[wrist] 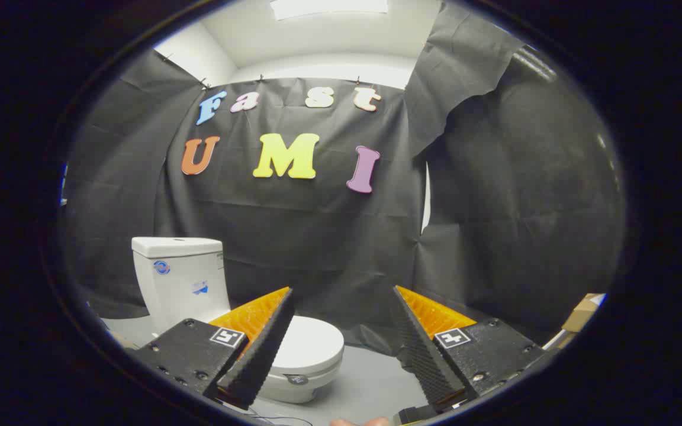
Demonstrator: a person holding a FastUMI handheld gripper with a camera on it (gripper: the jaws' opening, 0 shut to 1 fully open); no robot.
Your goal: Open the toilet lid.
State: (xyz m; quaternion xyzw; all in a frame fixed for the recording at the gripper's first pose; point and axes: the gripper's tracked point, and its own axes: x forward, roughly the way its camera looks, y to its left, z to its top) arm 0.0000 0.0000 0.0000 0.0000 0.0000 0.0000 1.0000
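Looking forward from the gripper view, the tongs stand released, their two fingers spread wide apart with nothing between them. Beyond and partly behind the left finger sits a white toilet on the grey floor, its lid lying flat and closed over the bowl, the tank upright against the black cloth wall. A cardboard box lies far right.

This is a mock bathroom set inside a recording booth: a white toilet stands on a grey floor, black cloth hangs as walls, and what is probably a cardboard box sits at the side.
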